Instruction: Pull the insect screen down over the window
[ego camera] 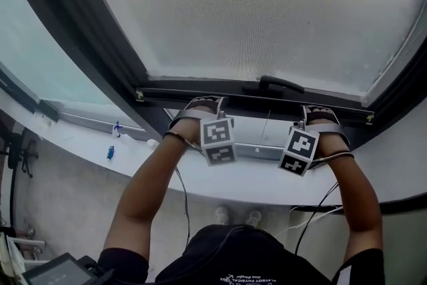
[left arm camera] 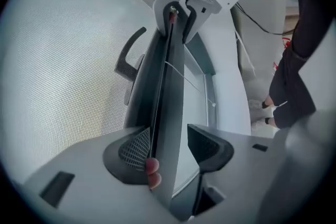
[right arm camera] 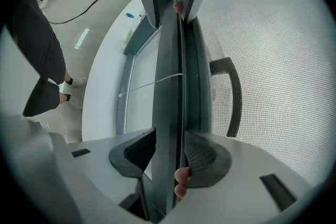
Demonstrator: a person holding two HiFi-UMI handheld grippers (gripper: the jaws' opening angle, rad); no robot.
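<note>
**Task item.** The insect screen (ego camera: 253, 10) fills the opening from 12 o'clock down to its dark bottom bar (ego camera: 257, 99). The bar lies across the head view with its long axis from 9 to 3 o'clock, the 3 o'clock end a shade lower.

**Left gripper** (ego camera: 200, 105). It is clamped across the bar on the 9 o'clock side of the middle. In the left gripper view the bar runs straight away between the jaws. The mesh-side pad lies flat on it, and the other jaw appears to meet it only toward the tip.

**Right gripper** (ego camera: 320, 115). It is clamped across the bar on the 3 o'clock side of the middle. In the right gripper view both jaws sit close against the bar's two faces.

**Handle** (ego camera: 275, 83). It is fixed to the bar between the two grippers, at 10 o'clock from the right one and nearer to it. Neither gripper touches it.

**Governing relation.** The sill (ego camera: 253, 180) lies at 6 o'clock from the bar, square to its long axis. A pale strip of uncovered window shows between the bar and the lower frame rail (ego camera: 260, 151).

**Judgement.**
- The pull is due toward 6 o'clock, shared evenly between both hands.
- An uneven draw would likely cock the bar in its side tracks.
- The screen appears most of the way down, with a short run left.
</note>
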